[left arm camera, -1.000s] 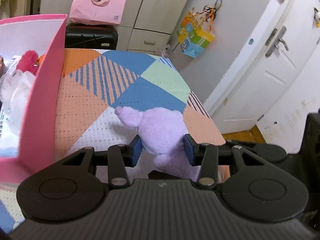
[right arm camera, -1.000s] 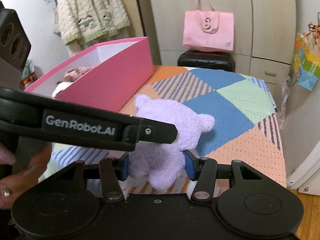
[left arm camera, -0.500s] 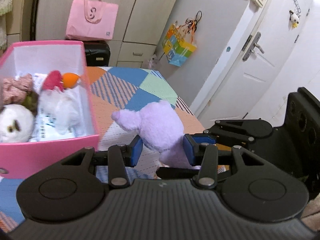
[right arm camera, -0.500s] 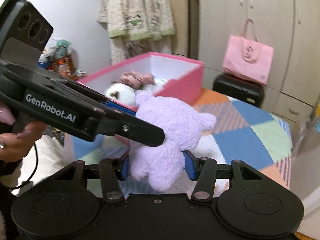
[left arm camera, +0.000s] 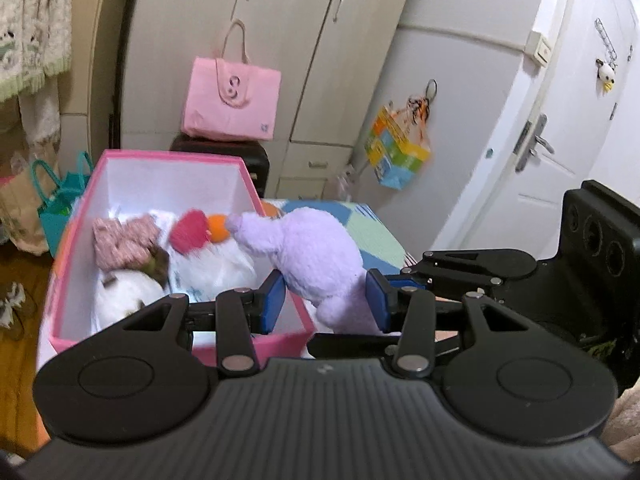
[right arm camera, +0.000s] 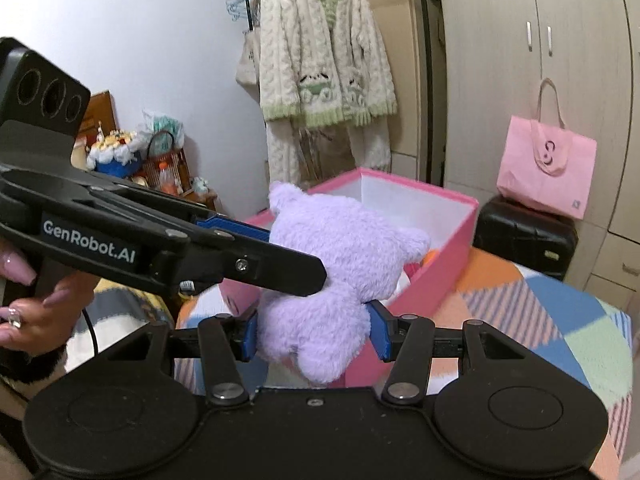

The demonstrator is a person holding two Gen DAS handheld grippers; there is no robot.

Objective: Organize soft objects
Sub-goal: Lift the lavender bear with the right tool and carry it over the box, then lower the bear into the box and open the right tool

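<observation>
At the bottom centre of each wrist view, the left gripper [left arm camera: 325,300] and right gripper [right arm camera: 314,330] both have their blue fingers [left arm camera: 274,299] clamped on the purple plush toy [left arm camera: 316,256], held in mid-frame above the near right edge of the pink box [left arm camera: 100,176]. Inside the box, left of centre, lie other soft toys [left arm camera: 188,236]. A pink bag [left arm camera: 231,108] sits in the upper middle.

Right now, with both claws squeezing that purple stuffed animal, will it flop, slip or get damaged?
The purple plush looks squashy: its fur bulges around the right gripper pads. It probably sags little, since the left gripper also pinches it. Fuzzy fabric likely grips well, and breakage seems unlikely.
</observation>
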